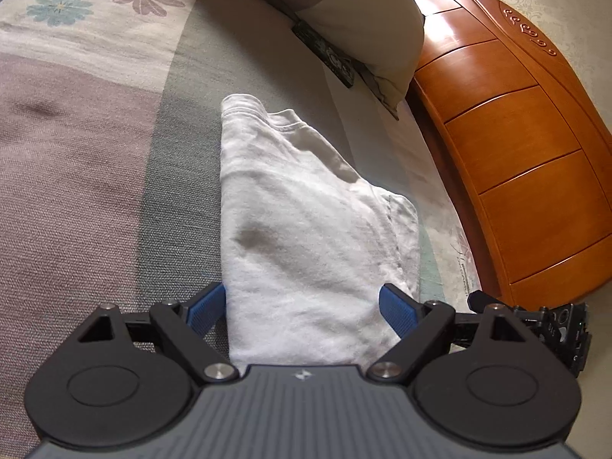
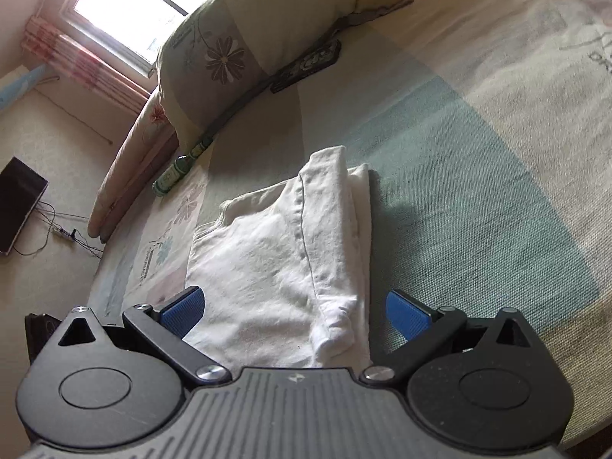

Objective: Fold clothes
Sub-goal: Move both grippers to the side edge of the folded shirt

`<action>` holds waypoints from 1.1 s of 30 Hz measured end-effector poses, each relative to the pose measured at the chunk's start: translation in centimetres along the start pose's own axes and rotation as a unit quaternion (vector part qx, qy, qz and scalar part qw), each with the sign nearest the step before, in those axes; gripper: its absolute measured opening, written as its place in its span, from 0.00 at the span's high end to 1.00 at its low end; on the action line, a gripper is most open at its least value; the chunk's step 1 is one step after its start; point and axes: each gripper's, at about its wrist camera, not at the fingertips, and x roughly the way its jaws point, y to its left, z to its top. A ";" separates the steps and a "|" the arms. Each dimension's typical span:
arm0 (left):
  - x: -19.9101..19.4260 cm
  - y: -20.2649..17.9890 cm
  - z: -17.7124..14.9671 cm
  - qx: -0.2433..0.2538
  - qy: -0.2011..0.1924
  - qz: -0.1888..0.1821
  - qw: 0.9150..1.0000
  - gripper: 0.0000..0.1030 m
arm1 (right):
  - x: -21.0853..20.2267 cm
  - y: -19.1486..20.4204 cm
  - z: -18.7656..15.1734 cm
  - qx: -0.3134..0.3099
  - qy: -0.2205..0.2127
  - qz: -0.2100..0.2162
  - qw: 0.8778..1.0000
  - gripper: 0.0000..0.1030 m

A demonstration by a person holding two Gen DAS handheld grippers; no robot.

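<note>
- A white T-shirt (image 1: 306, 229) lies folded into a long narrow stack on the bed (image 1: 95, 191), running from the lower centre of the left wrist view up toward the middle.
- The left gripper (image 1: 302, 308) hangs low over the shirt's near end with its jaws spread wide; the blue pads (image 1: 206, 308) stand either side of the cloth and do not press on it.
- In the right wrist view the same shirt (image 2: 275, 260) fills the lower centre, its hemmed edge running up the middle and a thicker folded layer along its right side.
- The right gripper (image 2: 292, 311) is released too, jaws apart, one blue pad (image 2: 183, 308) over the shirt's left part and the other just off its right edge above the bedspread.
- The bedspread (image 2: 459, 153) shows broad green, cream and mauve blocks with printed flowers.
- A pillow (image 1: 344, 11) with a flower print sits at the top centre of the left view, well apart from the shirt.
- A glossy wooden headboard (image 1: 516, 134) curves down the right side of that view.
- A bright window (image 2: 126, 11) glows in the upper left of the right view, and a dark flat screen (image 2: 19, 206) rests on the floor at the left edge.
</note>
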 end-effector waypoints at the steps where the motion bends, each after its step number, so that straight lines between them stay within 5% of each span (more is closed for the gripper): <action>1: 0.2 0.2 0.1 -0.005 0.003 -0.004 1.000 0.15 | 0.4 -0.6 0.1 0.013 0.010 0.016 1.000 0.00; 16: 3.3 2.1 3.5 -0.060 0.011 -0.083 0.995 0.10 | 6.7 -1.4 5.8 0.043 0.044 0.057 0.996 0.00; 26: 1.7 3.0 0.4 -0.082 0.045 -0.123 0.988 0.09 | 3.6 -1.5 1.0 0.038 0.095 0.086 0.991 0.00; 33: 4.5 2.0 2.7 -0.077 0.048 -0.122 0.988 0.09 | 6.0 -0.8 3.2 0.028 0.093 0.091 0.991 0.00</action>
